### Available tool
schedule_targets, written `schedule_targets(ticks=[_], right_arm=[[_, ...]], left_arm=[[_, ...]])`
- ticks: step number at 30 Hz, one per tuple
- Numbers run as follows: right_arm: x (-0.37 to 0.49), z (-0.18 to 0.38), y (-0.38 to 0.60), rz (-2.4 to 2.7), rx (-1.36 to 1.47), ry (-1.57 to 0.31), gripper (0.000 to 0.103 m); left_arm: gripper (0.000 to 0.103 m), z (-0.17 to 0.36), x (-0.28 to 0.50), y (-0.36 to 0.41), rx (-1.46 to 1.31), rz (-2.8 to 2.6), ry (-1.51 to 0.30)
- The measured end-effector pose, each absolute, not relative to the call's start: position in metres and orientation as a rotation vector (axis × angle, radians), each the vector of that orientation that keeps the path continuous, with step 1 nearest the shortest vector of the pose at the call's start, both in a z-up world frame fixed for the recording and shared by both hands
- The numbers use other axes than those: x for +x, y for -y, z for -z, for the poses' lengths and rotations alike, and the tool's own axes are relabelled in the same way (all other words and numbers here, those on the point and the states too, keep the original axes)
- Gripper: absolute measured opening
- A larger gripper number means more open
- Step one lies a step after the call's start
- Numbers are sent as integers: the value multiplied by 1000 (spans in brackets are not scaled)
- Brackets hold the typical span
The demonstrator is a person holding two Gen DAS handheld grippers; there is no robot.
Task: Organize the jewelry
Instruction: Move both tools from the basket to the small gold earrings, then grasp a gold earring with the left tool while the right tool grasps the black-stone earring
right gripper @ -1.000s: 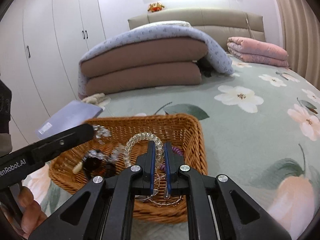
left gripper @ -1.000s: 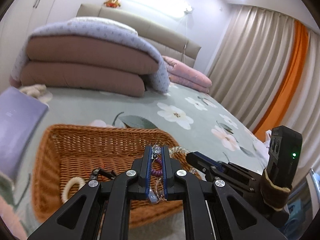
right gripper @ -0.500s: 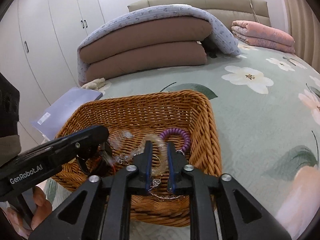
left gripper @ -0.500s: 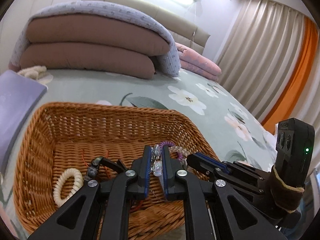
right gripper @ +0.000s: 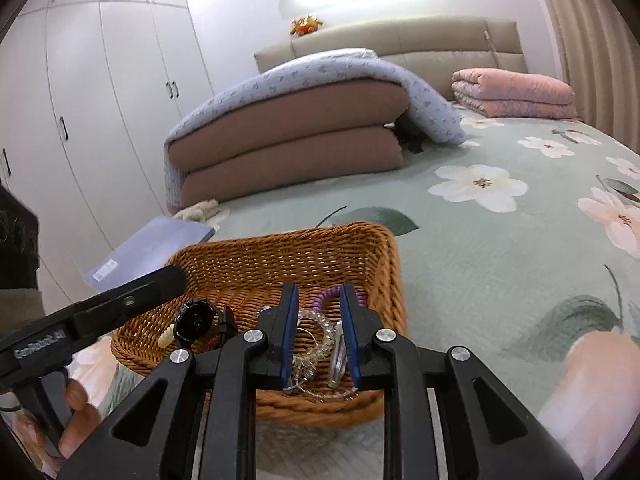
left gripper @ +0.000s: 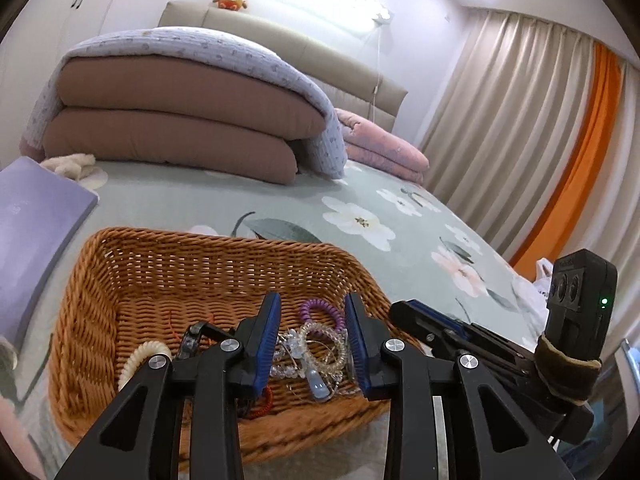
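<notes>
A brown wicker basket (left gripper: 132,248) (right gripper: 384,248) sits on the flowered bed. In it lie a purple coil bracelet (left gripper: 316,307) (right gripper: 325,297), clear bead bracelets (left gripper: 320,340) (right gripper: 320,330), a cream bead bracelet (left gripper: 138,360), a black watch (right gripper: 196,320) and a red cord (left gripper: 262,402). My left gripper (left gripper: 312,344) is open over the near end of the basket, with the clear jewelry below its gap. My right gripper (right gripper: 318,328) is open too, just above the same pile. Neither holds anything.
A lilac book (left gripper: 28,216) (right gripper: 152,244) lies left of the basket. Folded brown and lilac quilts (left gripper: 180,128) and a pink blanket (right gripper: 516,92) are stacked at the head of the bed. Curtains (left gripper: 540,140) hang on the right, white wardrobes (right gripper: 100,100) on the left.
Both grippers have opened and let go of the clear bead jewelry, which now lies in the basket. Both have pulled back a little from the basket.
</notes>
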State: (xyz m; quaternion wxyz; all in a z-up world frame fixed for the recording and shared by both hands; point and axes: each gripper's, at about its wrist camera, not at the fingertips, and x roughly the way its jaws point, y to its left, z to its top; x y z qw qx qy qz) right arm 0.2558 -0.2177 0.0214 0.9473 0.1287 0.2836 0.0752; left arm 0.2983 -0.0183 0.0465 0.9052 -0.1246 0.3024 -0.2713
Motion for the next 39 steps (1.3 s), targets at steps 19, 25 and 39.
schedule_targets(ticks=[19,25,39], right_arm=[[126,22,209,-223,230,-758,24],[114,39,182,-276,109,-835,24],[128,50,181,-204,88,-907,26]], left_arm=[[34,-15,136,12,-127,495,-702],[34,23,116,42,83,508,-801],[34,40,114,59,181,583,-865]])
